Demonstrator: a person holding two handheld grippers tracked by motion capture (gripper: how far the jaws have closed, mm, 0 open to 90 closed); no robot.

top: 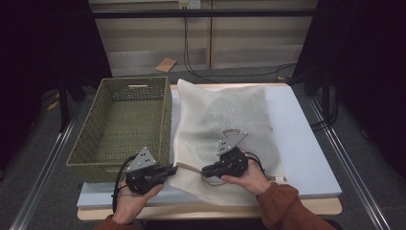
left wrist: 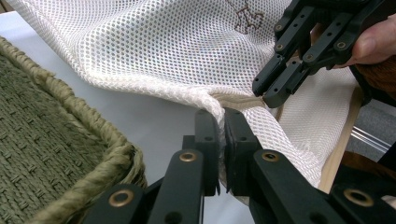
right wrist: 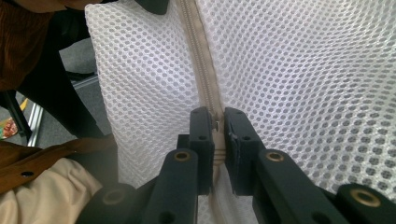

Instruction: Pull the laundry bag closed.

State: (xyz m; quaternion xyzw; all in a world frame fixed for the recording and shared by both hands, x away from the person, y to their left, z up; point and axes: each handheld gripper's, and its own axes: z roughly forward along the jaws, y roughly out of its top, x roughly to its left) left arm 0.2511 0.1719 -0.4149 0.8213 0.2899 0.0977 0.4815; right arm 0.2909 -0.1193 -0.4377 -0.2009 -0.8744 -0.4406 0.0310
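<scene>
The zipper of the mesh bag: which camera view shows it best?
The right gripper view: the beige zipper runs up from the shut right gripper. The left gripper view shows a short stretch; the high view, a thin strip.

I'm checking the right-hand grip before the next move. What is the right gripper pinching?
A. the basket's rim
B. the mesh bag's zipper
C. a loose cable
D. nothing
B: the right gripper has its jaws shut on the beige zipper of the white mesh bag.
</scene>
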